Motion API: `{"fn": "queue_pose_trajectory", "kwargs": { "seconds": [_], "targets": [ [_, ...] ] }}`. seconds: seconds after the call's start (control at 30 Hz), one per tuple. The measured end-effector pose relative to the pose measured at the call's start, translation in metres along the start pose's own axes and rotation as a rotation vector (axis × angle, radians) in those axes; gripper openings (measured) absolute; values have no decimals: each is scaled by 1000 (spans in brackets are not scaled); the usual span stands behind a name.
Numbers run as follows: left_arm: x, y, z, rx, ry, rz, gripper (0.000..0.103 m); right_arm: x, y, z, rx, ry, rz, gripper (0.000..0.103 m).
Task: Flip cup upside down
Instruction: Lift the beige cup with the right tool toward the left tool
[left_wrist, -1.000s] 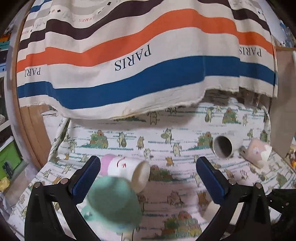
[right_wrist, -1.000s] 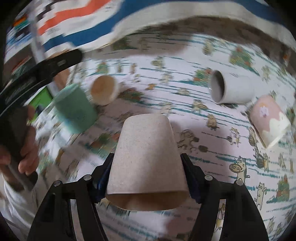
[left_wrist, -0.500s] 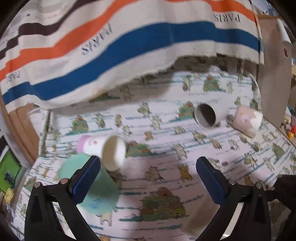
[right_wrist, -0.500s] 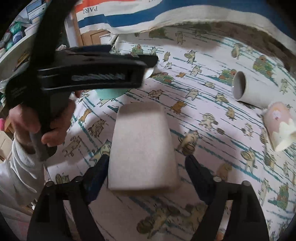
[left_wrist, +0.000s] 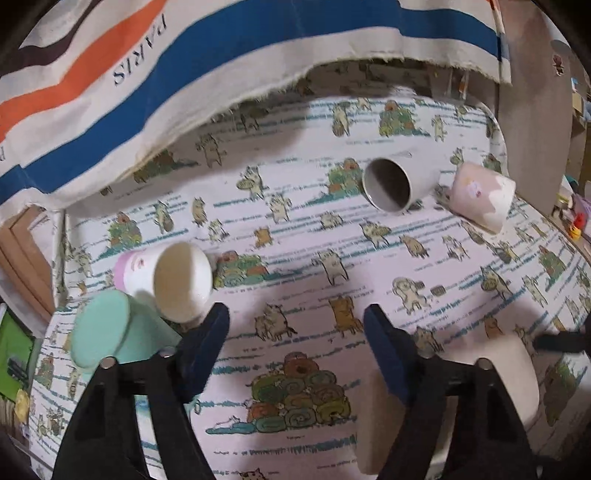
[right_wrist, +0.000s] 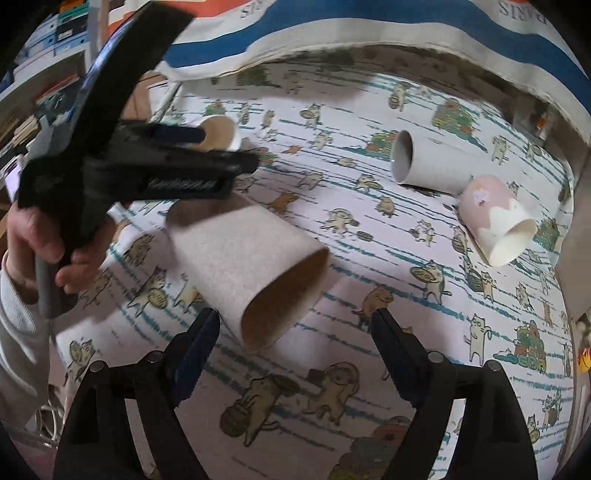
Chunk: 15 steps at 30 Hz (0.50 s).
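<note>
A beige paper cup lies tipped on its side on the cat-print cloth, mouth toward the camera, just ahead of my right gripper, which is open and not touching it. The same cup shows at the lower right of the left wrist view. My left gripper is open and empty over the cloth. A mint green cup stands upside down at its left, beside a white and pink cup on its side.
A grey cup and a pink cup lie on their sides at the far right. A striped PARIS cloth hangs behind. The hand holding the left gripper reaches over the table's left side.
My right gripper has opened and let go of the beige cup, which now lies tipped on its side. My left gripper's fingers have closed partway and it has moved off the mint cup.
</note>
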<state>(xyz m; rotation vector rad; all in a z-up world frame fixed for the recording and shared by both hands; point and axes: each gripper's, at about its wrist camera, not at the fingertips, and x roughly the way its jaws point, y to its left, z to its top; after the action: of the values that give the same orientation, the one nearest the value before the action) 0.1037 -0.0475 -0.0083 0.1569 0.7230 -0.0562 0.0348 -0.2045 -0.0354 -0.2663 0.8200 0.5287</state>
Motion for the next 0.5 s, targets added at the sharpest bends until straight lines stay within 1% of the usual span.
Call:
{"fn": "queue_pose_trajectory", "kwargs": {
  "seconds": [0.07, 0.13, 0.23, 0.27, 0.3, 0.37, 0.43, 0.5],
  "targets": [
    [0, 2, -5, -7, 18, -25, 55, 4, -3, 2, 15, -4, -38, 85],
    [-5, 6, -12, -27, 3, -46, 54, 7, -7, 4, 29, -9, -68, 85],
    [-10, 8, -17, -20, 6, -57, 45, 11, -15, 8, 59, -10, -86, 85],
    [-11, 9, -19, -20, 10, -68, 44, 12, -18, 10, 72, -11, -92, 85],
    [-13, 9, -21, -19, 16, -77, 43, 13, -20, 11, 80, -12, -97, 85],
    [-17, 11, -26, -31, 45, -99, 36, 16, -24, 15, 96, -16, -110, 85],
    [-21, 11, -32, -44, 65, -151, 31, 18, -25, 19, 109, -22, -107, 85],
    [-23, 8, -38, -46, 82, -179, 28, 20, -26, 24, 126, -30, -98, 85]
  ]
}}
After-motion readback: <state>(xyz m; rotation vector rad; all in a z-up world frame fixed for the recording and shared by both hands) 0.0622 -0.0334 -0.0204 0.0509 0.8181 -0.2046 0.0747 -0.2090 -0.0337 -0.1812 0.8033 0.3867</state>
